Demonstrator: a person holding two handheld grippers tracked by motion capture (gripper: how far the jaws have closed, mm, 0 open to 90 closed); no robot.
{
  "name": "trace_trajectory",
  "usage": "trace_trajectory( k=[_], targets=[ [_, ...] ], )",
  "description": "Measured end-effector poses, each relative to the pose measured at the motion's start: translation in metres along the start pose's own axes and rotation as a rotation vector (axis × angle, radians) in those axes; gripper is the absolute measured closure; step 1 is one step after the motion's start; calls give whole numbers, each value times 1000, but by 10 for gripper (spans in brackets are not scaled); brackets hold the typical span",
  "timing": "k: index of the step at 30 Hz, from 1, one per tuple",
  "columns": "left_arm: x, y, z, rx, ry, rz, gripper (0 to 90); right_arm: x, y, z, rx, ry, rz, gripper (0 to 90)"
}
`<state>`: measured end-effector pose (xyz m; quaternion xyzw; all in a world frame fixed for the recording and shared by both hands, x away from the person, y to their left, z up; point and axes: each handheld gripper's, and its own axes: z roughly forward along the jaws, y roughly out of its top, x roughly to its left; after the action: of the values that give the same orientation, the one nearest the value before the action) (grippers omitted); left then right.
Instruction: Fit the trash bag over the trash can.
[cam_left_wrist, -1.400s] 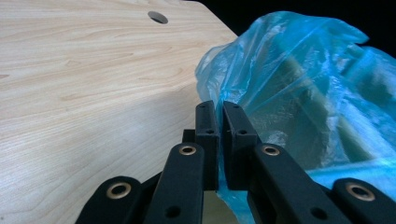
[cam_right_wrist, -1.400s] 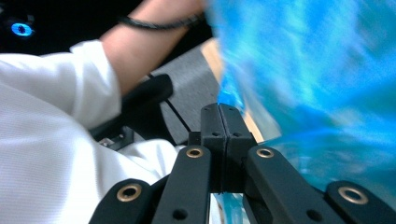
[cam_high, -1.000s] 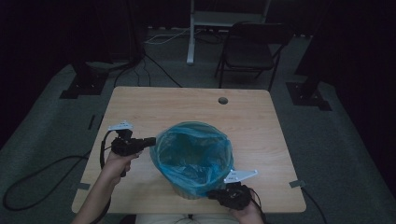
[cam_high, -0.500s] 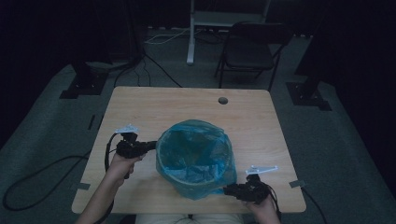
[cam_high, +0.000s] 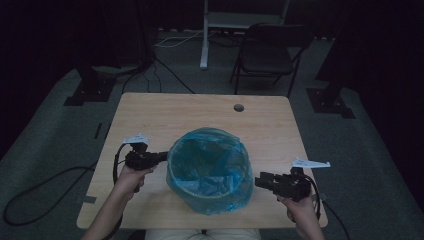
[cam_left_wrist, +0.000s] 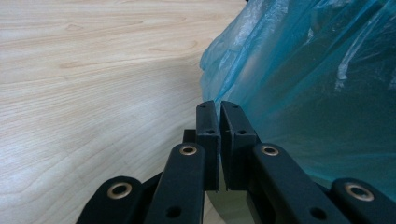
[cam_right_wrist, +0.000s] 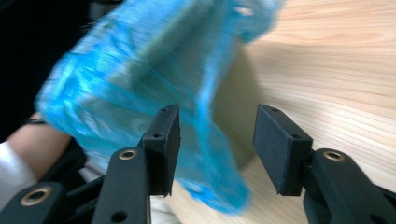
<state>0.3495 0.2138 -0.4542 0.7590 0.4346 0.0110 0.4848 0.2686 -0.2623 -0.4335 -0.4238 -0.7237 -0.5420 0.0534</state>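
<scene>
A round bin lined with a blue plastic bag (cam_high: 209, 170) stands on the near half of the wooden table (cam_high: 200, 110). My left gripper (cam_high: 162, 157) is at the bag's left rim. In the left gripper view its jaws (cam_left_wrist: 215, 103) are pressed together at the edge of the bag's film (cam_left_wrist: 303, 84), which runs into the tips. My right gripper (cam_high: 261, 181) is open to the right of the bin, a little apart from it. In the right gripper view (cam_right_wrist: 215, 121) nothing lies between the jaws, and the blurred bag (cam_right_wrist: 130, 60) hangs ahead, to their left.
A small round hole (cam_high: 238, 107) is in the table's far side. A folding chair (cam_high: 267, 55) and a white stand (cam_high: 205, 35) are on the floor beyond the table. Black stand bases (cam_high: 85, 95) and cables (cam_high: 45, 185) lie to the left.
My right gripper has moved from under the bin's front rim out to the right and now stands open and apart from the bag. The left gripper has stayed at the left rim.
</scene>
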Motion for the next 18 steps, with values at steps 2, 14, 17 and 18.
trace_trajectory(
  k=[2, 14, 17, 18],
  targets=[
    [1, 1, 1, 3, 4, 1, 872, -1, 5, 12, 41, -5, -8, 502],
    [8, -5, 13, 64, 66, 2, 889, -37, -14, 71, 217, -122, 39, 900],
    [12, -8, 20, 89, 96, 0, 900, -48, -19, 82, 246, -168, 53, 900],
    [12, -9, 22, 97, 127, 10, 900, -51, -19, 84, 252, -198, 46, 900]
  ],
)
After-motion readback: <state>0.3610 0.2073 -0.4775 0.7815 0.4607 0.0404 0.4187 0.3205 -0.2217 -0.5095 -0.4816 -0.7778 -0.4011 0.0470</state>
